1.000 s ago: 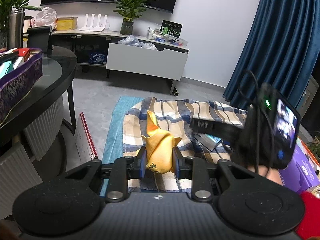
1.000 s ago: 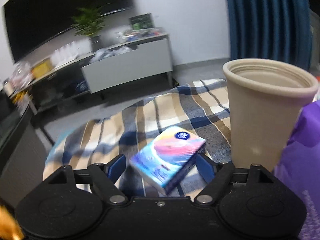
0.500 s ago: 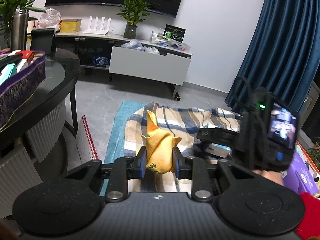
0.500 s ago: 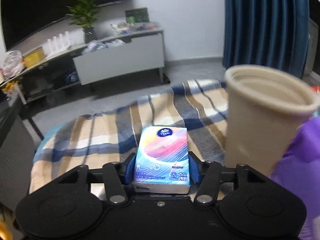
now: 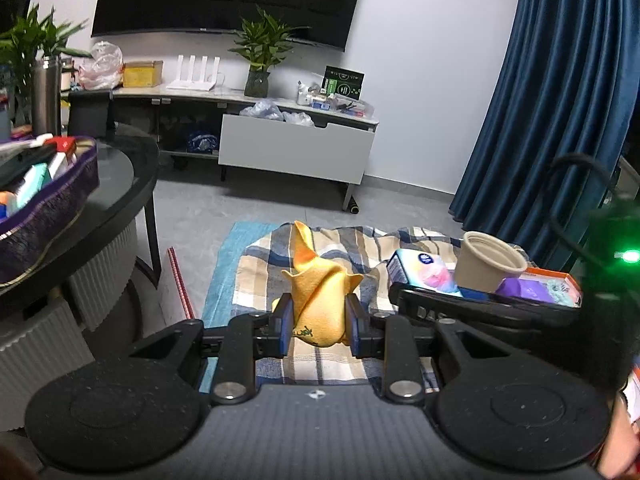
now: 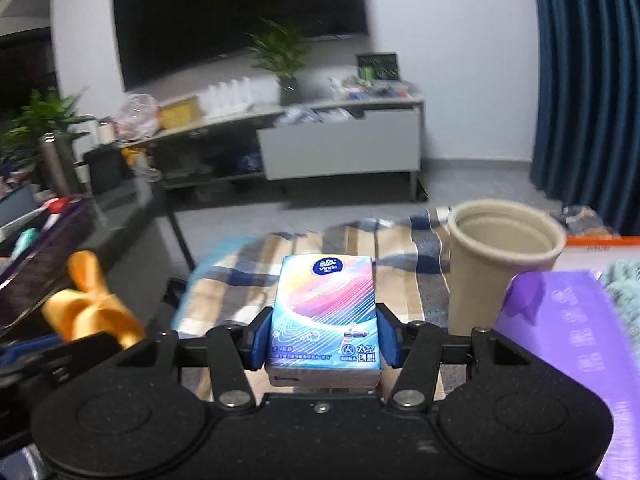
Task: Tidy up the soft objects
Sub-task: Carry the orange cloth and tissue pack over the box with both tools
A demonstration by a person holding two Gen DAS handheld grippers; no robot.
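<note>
plaid blanket point(image 5: 320, 364) covers floor; left gripper point(image 5: 319, 326) pinches yellow cloth point(image 5: 318, 300), right gripper point(image 6: 323, 338) clamps tissue pack point(image 6: 325, 312).

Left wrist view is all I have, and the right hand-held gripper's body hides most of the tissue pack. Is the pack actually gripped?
Observer: Yes. In the right wrist view, both blue pads of the right hand-held gripper press against the long sides of the tissue pack.
Operator: Is it sitting straight?
Observer: Yes, with its logo end pointing away from the camera.
Operator: Is the cup touching it?
Observer: No. The paper cup stands to its right, apart from the pack.
</note>
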